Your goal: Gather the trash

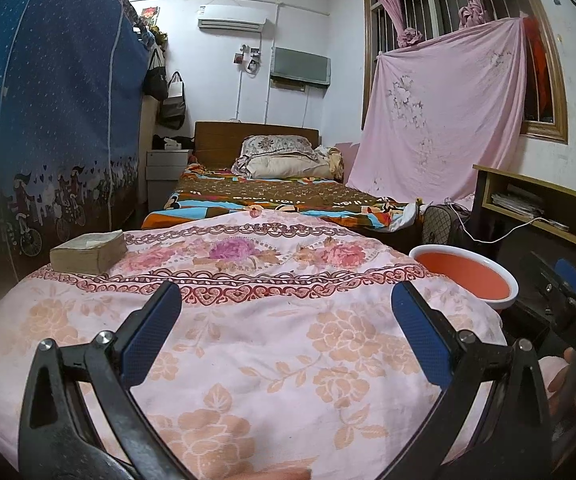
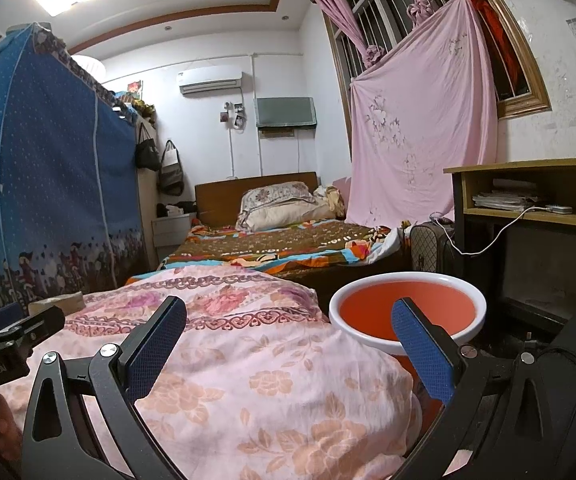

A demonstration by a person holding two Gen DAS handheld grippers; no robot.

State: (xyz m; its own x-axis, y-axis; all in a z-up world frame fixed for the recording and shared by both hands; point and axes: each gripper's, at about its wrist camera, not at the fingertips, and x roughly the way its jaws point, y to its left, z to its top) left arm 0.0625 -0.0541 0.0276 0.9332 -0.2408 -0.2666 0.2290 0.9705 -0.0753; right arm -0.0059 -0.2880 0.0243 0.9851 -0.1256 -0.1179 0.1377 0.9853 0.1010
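Indoors, a bedroom. Nearest: a rounded surface draped in a pink flowered cloth [image 1: 272, 320], wrinkled, with a darker patterned band across the far part. Behind it, a bed [image 1: 272, 196] with a brown and multicoloured cover, pillows [image 1: 280, 156] stacked at a wooden headboard. Left side: tall blue fabric wardrobe [image 1: 48, 112], bags hung beside it. Back wall: air conditioner [image 1: 232, 20] up high. Right side: barred window [image 2: 387, 4] with knotted pink curtains, a pink sheet [image 1: 443, 112] hung across its lower part, a wooden desk [image 2: 527, 192] with papers on its shelf and a white cable trailing down.

On the cloth, far left corner: a thick block of yellowed paper [image 1: 90, 252], edges worn, lying flat, well apart from both grippers. No loose trash to be made out on the cloth.

At the cloth's right edge, lower down: a basin [image 2: 407, 312], white rim, orange-red inside, seemingly empty, touching or just beside the draped edge.

Left gripper [image 1: 286, 332]: blue-padded fingers spread wide, nothing between, above the near cloth. Right gripper [image 2: 288, 344]: likewise spread wide and empty, right finger crossing the basin in view.
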